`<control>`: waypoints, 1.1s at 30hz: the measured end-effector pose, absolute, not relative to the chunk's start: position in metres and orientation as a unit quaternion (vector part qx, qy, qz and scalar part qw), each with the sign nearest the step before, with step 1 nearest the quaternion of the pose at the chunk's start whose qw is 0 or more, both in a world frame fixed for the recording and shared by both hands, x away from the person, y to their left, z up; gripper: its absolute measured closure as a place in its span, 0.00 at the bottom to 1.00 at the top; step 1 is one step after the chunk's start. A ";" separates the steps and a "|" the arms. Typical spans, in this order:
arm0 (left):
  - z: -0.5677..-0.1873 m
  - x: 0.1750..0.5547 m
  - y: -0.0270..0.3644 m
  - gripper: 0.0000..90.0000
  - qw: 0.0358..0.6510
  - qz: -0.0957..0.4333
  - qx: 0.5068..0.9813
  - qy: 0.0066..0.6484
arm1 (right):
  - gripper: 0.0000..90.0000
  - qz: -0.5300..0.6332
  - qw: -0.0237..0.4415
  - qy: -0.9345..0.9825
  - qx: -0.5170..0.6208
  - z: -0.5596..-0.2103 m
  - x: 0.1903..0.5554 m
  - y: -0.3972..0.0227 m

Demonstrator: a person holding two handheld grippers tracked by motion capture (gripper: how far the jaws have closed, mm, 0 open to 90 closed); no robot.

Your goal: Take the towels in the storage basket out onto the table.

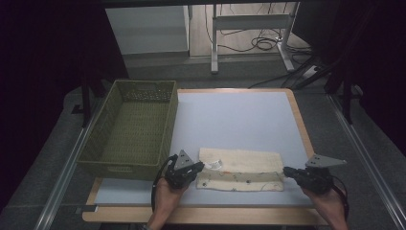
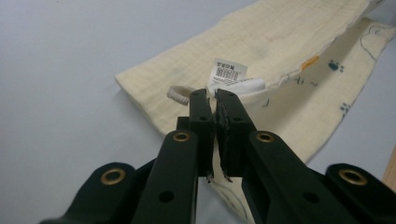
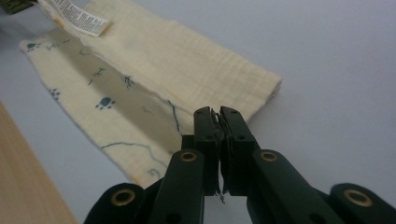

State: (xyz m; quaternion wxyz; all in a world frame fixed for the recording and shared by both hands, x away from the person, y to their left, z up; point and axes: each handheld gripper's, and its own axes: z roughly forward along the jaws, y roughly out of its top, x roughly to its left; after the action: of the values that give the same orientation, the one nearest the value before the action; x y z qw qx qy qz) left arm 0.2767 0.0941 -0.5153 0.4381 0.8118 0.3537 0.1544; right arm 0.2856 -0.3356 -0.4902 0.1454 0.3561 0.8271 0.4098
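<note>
low in the centre of the high view lies a folded cream cloth [image 1: 241, 168]; left gripper [image 1: 195, 168] and right gripper [image 1: 286, 171] each pinch an end edge, likely to fold it, green basket [image 1: 129, 129] upper left.

I see a cream cloth [image 1: 239, 169] lying folded into a long strip near my edge of the table, its length running left to right. The top layer is plain, faintly gridded weave; the lower layer sticks out toward me and shows small blue paw prints and thin line drawings. A white care label [image 2: 229, 73] with a barcode stands at its left end, beside a small loop of cord. The right end shows stacked folded edges [image 3: 273, 86].
</note>
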 end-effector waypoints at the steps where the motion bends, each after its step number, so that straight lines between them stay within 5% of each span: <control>1: -0.516 0.275 0.095 0.95 0.437 0.155 0.812 0.353 | 0.96 0.410 0.145 0.827 0.356 -0.490 0.286 -0.336; 11: -0.529 0.258 0.099 0.92 0.431 0.136 0.821 0.348 | 0.94 0.401 0.124 0.836 0.353 -0.507 0.266 -0.334; 16: -0.528 0.250 0.105 0.72 0.430 0.127 0.821 0.354 | 0.87 0.408 0.116 0.833 0.356 -0.506 0.258 -0.340; 20: -0.522 0.251 0.108 0.66 0.430 0.128 0.819 0.358 | 0.84 0.414 0.130 0.827 0.358 -0.499 0.258 -0.346; 33: -0.509 0.280 0.090 0.57 0.424 0.121 0.822 0.361 | 0.81 0.400 0.165 0.822 0.370 -0.492 0.305 -0.336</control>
State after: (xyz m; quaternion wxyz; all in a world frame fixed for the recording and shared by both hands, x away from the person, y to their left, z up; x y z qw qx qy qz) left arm 0.2803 0.0903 -0.5089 0.4243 0.8217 0.3607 0.1214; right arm 0.3049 -0.3356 -0.4924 0.1653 0.3702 0.8218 0.4003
